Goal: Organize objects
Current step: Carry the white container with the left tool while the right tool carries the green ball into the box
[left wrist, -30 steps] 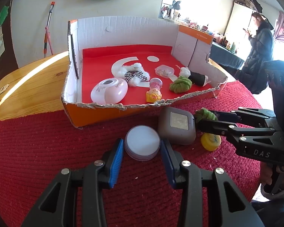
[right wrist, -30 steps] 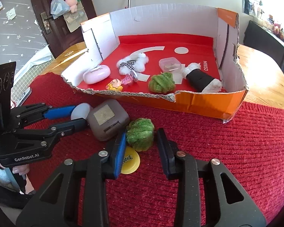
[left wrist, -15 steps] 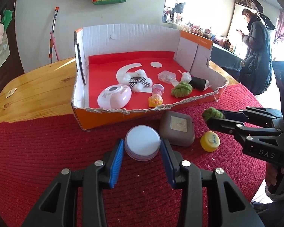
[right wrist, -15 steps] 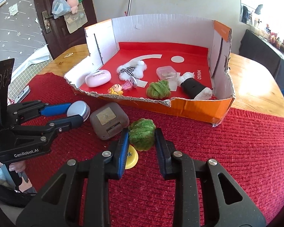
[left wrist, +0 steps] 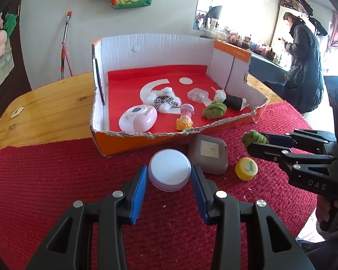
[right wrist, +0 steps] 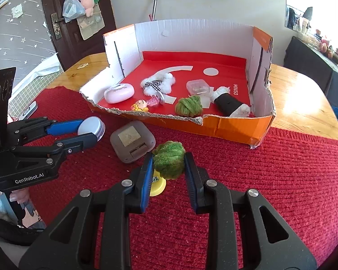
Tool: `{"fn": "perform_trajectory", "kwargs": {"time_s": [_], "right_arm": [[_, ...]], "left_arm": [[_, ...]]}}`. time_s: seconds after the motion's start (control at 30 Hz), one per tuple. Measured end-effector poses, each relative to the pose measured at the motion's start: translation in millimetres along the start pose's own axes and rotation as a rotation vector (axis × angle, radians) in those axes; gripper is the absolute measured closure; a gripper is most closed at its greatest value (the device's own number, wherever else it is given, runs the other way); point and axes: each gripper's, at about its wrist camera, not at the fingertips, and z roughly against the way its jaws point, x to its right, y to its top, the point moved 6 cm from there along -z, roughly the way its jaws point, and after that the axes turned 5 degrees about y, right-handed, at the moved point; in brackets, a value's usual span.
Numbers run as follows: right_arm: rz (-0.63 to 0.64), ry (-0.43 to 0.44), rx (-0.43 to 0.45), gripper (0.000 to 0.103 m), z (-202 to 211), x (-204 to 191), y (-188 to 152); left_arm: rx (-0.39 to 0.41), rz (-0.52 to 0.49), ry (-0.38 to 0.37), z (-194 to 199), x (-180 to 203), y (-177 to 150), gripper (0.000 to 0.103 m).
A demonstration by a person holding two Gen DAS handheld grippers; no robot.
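My left gripper [left wrist: 169, 175] is shut on a round white-lidded tin [left wrist: 169, 172] and holds it above the red mat; it also shows in the right wrist view [right wrist: 91, 127]. My right gripper [right wrist: 168, 165] is shut on a green fuzzy ball [right wrist: 169, 162], lifted over the mat; the ball also shows in the left wrist view [left wrist: 253, 137]. A torn orange cardboard box [left wrist: 232, 60] with a red floor stands behind, holding a pink oval case [left wrist: 138, 118], a white fluffy bow [left wrist: 163, 97], a second green ball [left wrist: 214, 109] and a black-and-white roll [right wrist: 229, 103].
A brown square case [left wrist: 208, 155] and a yellow cap [left wrist: 246, 168] lie on the red mat [left wrist: 45, 191] in front of the box. A small doll [left wrist: 184, 121] and a clear case [left wrist: 197, 95] lie in the box. A person [left wrist: 304, 67] stands at the far right.
Both grippers have risen and pulled back from the box with their objects. The green ball has come up off the yellow cap; the tin is off the mat.
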Motion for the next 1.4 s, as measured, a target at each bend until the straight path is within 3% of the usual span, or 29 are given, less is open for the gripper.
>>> {"fn": "perform_trajectory", "kwargs": {"time_s": [0.43,0.8,1.1,1.4], "right_arm": [[0.042,-0.001,0.052,0.077,25,-8,17],[0.104,-0.046,0.093,0.077,29,-1,62],[0.177,-0.132,0.02,0.077,-11,16,120],[0.207,-0.221,-0.101,0.077,-62,39,146]], "left_arm": [[0.06,-0.001,-0.013,30,-3,17,0.061],[0.102,-0.035,0.013,30,-12,74,0.061],[0.036,-0.053,0.014,-15,-10,132,0.061],[-0.096,-0.037,0.051,-77,-22,147,0.061]]}}
